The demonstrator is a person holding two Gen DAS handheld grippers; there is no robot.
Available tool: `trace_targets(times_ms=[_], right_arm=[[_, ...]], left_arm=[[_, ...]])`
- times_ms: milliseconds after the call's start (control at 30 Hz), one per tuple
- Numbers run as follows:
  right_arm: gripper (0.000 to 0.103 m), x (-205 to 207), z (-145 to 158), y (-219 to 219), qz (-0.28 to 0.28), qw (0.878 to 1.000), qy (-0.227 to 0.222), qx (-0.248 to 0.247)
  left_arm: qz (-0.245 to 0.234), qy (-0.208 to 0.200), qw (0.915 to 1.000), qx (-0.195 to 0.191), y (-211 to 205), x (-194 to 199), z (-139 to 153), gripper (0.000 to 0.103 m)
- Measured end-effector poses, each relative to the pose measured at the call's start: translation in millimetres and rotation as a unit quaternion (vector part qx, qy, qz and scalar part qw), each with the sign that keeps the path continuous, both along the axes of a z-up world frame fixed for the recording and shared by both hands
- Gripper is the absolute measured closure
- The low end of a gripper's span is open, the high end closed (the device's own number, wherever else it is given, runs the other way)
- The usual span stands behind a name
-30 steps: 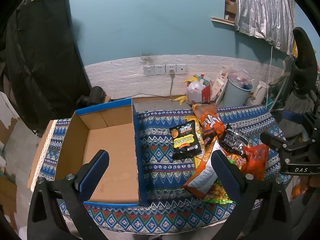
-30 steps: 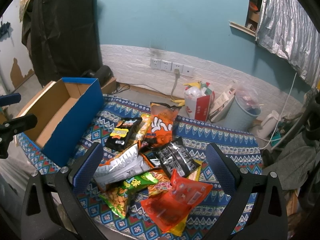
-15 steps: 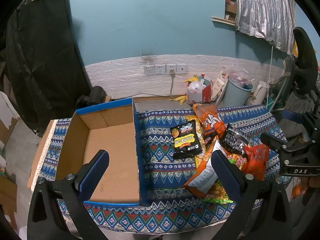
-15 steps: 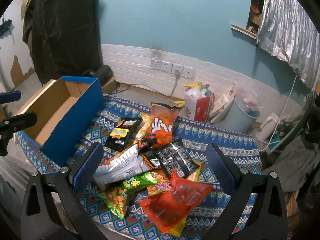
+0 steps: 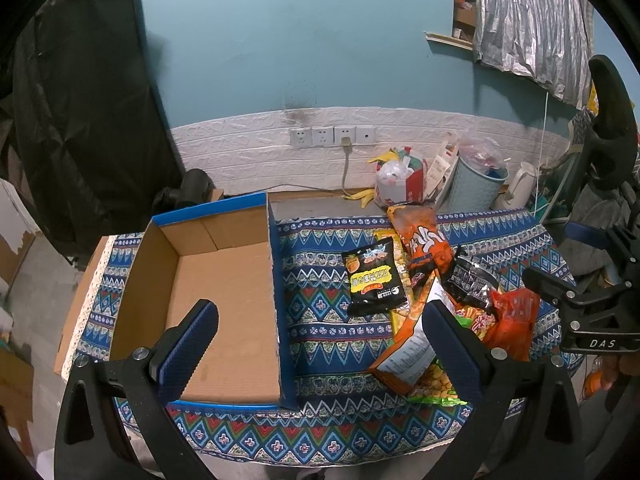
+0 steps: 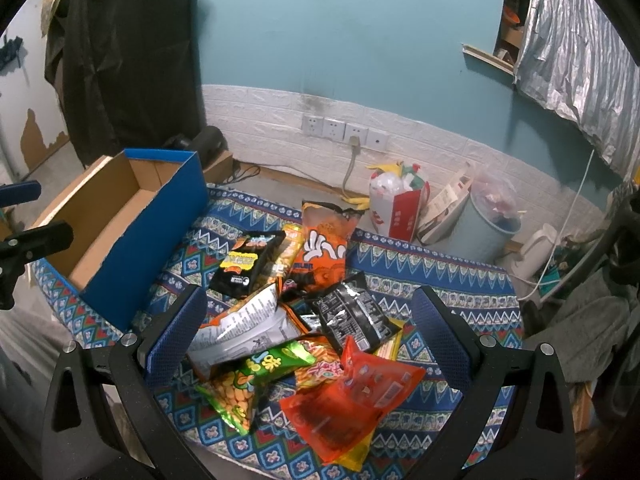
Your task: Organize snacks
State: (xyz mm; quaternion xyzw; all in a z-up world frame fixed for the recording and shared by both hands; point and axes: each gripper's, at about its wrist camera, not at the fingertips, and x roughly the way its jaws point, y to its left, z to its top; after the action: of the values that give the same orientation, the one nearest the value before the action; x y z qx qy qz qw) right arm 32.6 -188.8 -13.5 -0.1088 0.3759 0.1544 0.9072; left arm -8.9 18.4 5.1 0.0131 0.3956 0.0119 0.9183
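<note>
An empty cardboard box with blue outer walls (image 5: 224, 280) (image 6: 116, 224) sits on the left of a patterned cloth table (image 5: 320, 336). To its right lies a heap of snack bags: a black and yellow bag (image 5: 374, 278) (image 6: 244, 264), an orange bag (image 5: 426, 246) (image 6: 322, 252), a black foil bag (image 6: 352, 316), a white-backed bag (image 6: 244, 328), a green bag (image 6: 256, 376) and a red-orange bag (image 6: 352, 400). My left gripper (image 5: 320, 340) hovers open over the box's right wall. My right gripper (image 6: 308, 332) hangs open above the heap, holding nothing.
Behind the table stand a white and red bag (image 6: 396, 204), a pale blue bin (image 6: 488, 220) and a white kettle (image 5: 520, 188) on the floor by the wall. A black sheet (image 5: 80, 112) hangs at the left. Clothes lie at the right (image 6: 592, 332).
The right wrist view has shifted slightly, bringing the snack heap a little nearer. The left gripper has barely moved. Nothing was taken hold of.
</note>
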Motion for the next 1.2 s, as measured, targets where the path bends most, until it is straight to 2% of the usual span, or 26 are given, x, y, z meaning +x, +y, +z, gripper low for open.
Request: trace_targets(times_ms=[1200], right_arm=[[0.003,-1.5,-3.5,-4.5,-0.002,1.0,0.005,0.001]], left_arm=[[-0.001,0.004,1.0,0.003,1.3,0.5,-5.5,0.0]])
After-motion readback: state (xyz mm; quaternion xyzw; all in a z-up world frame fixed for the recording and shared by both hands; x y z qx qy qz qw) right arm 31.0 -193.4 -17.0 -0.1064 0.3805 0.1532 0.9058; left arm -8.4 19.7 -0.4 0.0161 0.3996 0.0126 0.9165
